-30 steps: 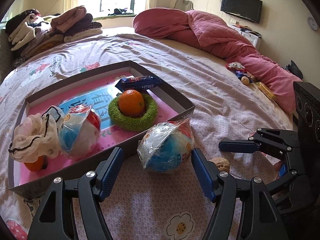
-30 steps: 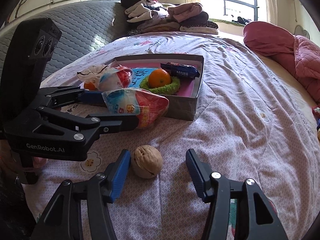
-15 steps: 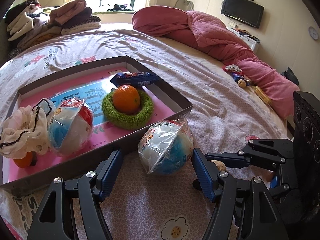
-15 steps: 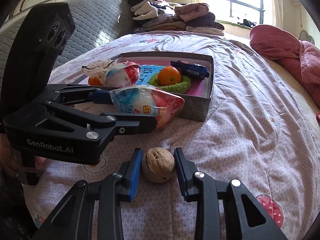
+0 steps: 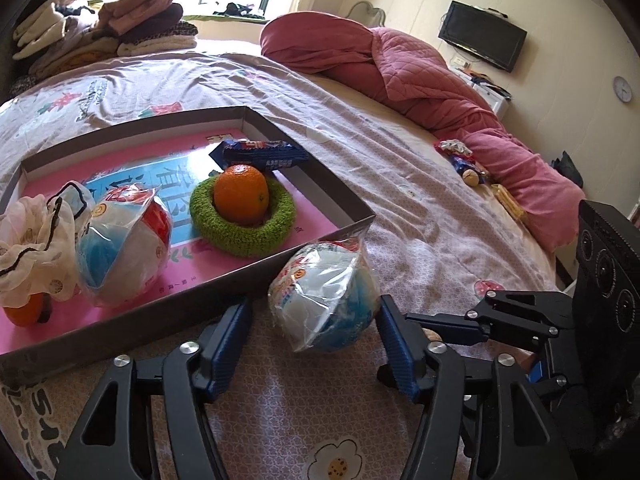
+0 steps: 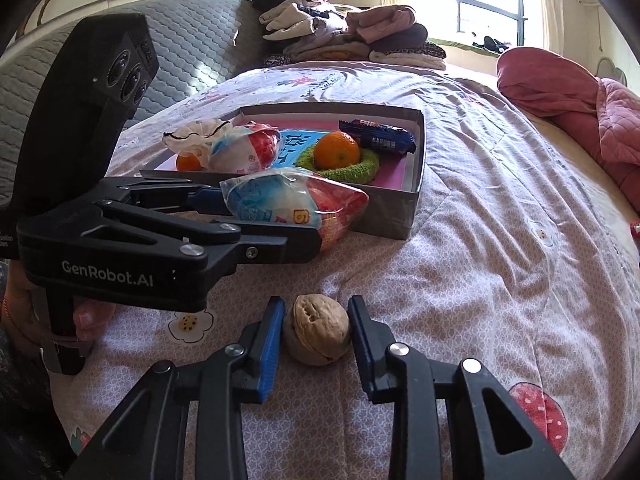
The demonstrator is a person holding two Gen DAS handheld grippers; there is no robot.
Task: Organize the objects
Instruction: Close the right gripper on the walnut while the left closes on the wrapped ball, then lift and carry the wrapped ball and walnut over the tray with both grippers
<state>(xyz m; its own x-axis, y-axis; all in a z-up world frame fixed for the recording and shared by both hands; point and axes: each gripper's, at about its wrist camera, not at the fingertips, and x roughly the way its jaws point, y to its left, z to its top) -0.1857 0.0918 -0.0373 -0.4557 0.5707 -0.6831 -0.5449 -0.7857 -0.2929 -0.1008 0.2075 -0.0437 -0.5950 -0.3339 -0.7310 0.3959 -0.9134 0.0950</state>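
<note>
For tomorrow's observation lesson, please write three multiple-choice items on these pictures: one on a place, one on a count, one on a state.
1. Where is the whole orange?
A. Inside the green knitted ring
B. On the bedspread
C. On the folded clothes

2. How many bagged balls are inside the box?
A. None
B. One
C. Three

3. What is the right gripper doing?
A. Hanging empty
B. Clamping the walnut
C. Holding the snack bar

Answers: 1 A, the ring encircles it; 2 B, one bagged ball lies inside, the other outside; 3 B, both pads touch the walnut.
</note>
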